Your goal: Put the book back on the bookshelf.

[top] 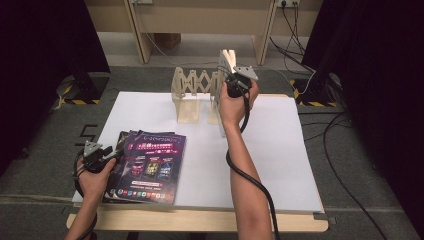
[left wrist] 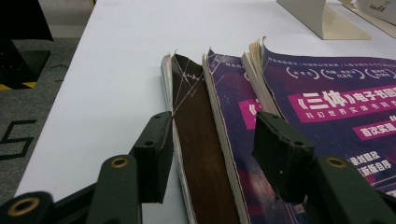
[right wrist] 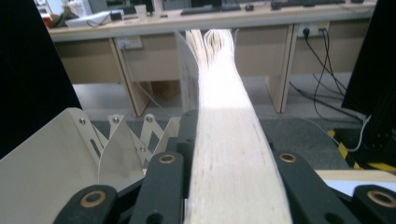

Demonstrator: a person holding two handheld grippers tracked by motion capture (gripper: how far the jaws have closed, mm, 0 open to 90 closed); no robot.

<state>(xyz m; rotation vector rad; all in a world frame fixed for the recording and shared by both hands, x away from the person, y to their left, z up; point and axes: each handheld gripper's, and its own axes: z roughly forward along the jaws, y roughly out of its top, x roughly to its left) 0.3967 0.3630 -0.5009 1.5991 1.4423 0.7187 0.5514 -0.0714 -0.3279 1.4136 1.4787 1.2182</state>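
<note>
Two arms reach out: right gripper (top: 231, 75) clamps an upright book (right wrist: 229, 140), left gripper (left wrist: 212, 140) gapes over magazines (top: 150, 165)

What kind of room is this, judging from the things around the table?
Probably an office or lab set up for recording. Wooden desks with keyboards stand behind the table, wall sockets feed loose cables on grey carpet, and black curtains hang at both sides.
</note>
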